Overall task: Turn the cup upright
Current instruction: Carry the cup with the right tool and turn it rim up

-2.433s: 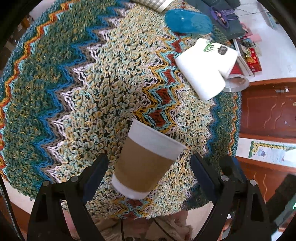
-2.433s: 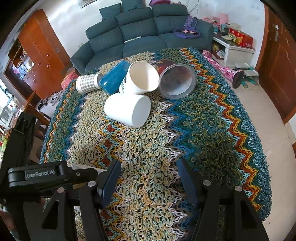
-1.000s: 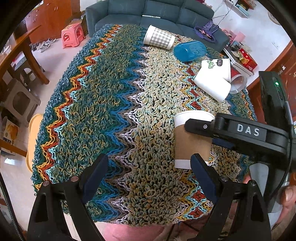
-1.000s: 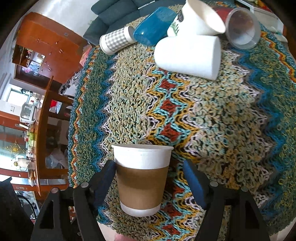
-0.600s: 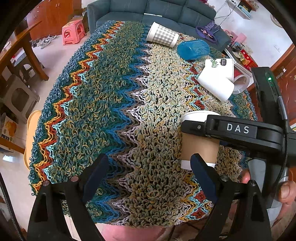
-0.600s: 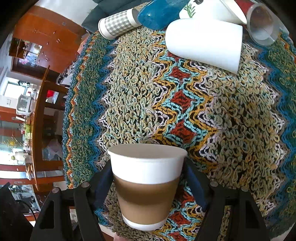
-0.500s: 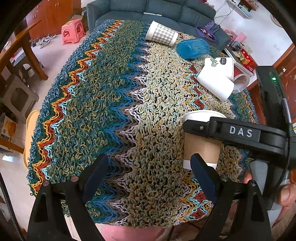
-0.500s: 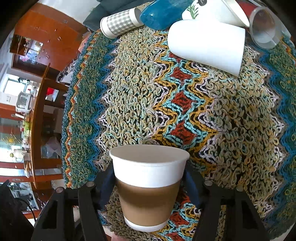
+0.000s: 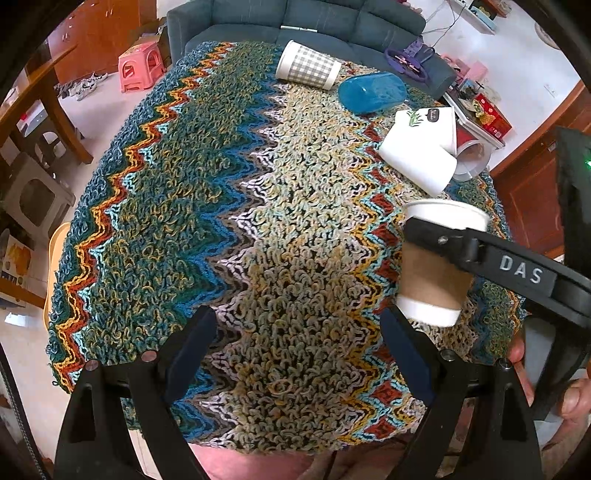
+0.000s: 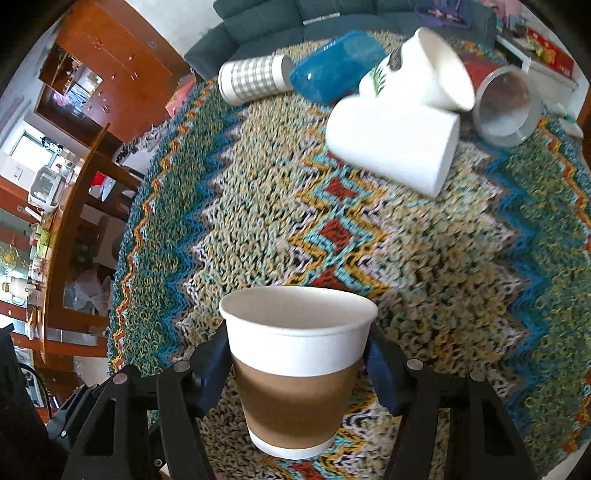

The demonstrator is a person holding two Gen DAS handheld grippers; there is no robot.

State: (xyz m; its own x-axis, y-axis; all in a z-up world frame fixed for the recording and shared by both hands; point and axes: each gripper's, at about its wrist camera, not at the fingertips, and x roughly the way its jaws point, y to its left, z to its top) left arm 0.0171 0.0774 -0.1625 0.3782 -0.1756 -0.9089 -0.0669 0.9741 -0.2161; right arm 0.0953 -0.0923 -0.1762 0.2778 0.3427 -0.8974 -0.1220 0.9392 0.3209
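A white paper cup with a brown sleeve (image 10: 295,373) stands upright, mouth up, between the fingers of my right gripper (image 10: 295,369), which is shut on its sides. In the left wrist view the same cup (image 9: 436,266) is at the right, its base at or just above the woven cloth (image 9: 258,221), with a right gripper finger (image 9: 480,254) across it. My left gripper (image 9: 295,354) is open and empty, near the table's front edge, left of the cup.
Several cups lie on their sides at the far end: a checked cup (image 10: 255,79), a blue cup (image 10: 332,70), a plain white cup (image 10: 395,144), a leaf-print white cup (image 10: 417,74) and a red-and-clear tumbler (image 10: 506,107). A sofa (image 9: 314,18) stands beyond the table.
The right gripper has closed from beside the cup onto its sides. The cup stays upright. The left gripper has stayed open and barely moved.
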